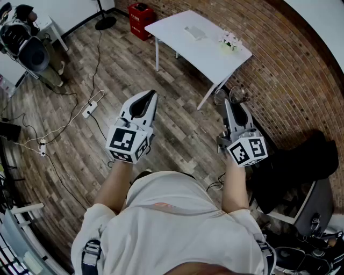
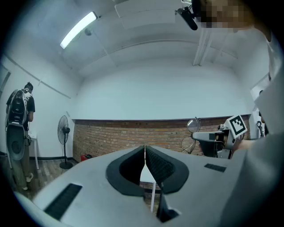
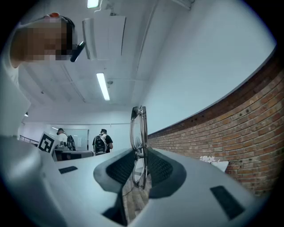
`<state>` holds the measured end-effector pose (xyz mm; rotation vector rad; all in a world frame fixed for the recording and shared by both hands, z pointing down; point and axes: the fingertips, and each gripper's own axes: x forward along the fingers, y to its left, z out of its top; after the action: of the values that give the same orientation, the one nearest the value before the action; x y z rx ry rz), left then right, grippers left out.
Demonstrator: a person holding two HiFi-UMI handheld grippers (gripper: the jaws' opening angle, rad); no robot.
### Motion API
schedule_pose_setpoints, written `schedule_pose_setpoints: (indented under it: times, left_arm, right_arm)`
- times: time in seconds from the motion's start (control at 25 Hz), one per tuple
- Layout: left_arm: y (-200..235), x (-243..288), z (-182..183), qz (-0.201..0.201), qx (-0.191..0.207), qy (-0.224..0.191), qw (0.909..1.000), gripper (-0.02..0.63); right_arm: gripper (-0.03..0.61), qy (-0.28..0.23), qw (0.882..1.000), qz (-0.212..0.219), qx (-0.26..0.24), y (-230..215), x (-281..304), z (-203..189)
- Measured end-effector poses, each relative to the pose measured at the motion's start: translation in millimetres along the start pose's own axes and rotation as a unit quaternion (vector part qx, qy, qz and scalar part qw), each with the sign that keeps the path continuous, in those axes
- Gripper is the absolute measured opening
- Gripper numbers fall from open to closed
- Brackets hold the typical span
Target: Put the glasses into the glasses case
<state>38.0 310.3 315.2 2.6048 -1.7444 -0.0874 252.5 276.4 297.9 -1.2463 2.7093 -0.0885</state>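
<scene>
My right gripper (image 1: 229,103) is shut on a pair of clear-lensed, thin-framed glasses (image 1: 233,95). In the right gripper view the glasses (image 3: 138,128) stand on edge, clamped between the pads of that gripper (image 3: 141,154), with the lenses rising above the jaws. My left gripper (image 1: 151,95) is held level beside it, to the left. In its own view the left gripper (image 2: 144,155) has its jaws touching, with nothing between them. A light grey glasses case (image 1: 195,32) lies on the white table (image 1: 183,48) ahead, well beyond both grippers.
A small white bunch of flowers (image 1: 230,40) sits at the table's right corner. A red crate (image 1: 141,13) stands behind the table, by the brick wall (image 1: 301,70). Cables and a power strip (image 1: 89,109) lie on the wooden floor at the left. A dark chair (image 1: 301,166) is at my right.
</scene>
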Motion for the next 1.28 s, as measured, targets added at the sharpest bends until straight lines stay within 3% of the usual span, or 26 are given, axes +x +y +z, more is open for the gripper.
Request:
schedule_pose_setpoints:
  times: [0.68, 0.84, 1.04, 1.28]
  left_arm:
    - [4, -6, -4, -0.001, -0.014, 0.002, 0.9999, 0.020]
    - [5, -10, -9, -0.002, -0.015, 0.005, 0.9999, 0.020]
    - [18, -17, -11, 0.000, -0.021, 0.008, 0.9998, 0.020]
    - [43, -36, -22, 0.005, -0.020, 0.019, 0.9996, 0.020]
  right_arm:
    - [0.138, 0.007, 1.000, 0.002, -0.019, 8, -2, -3]
    - [0.140, 0.008, 0.998, -0.010, -0.054, 14, -4, -4]
    - [0.144, 0.002, 0.998, -0.008, -0.059, 25, 3, -2]
    - [0.146, 0.016, 0.996, -0.014, -0.087, 50, 21, -24]
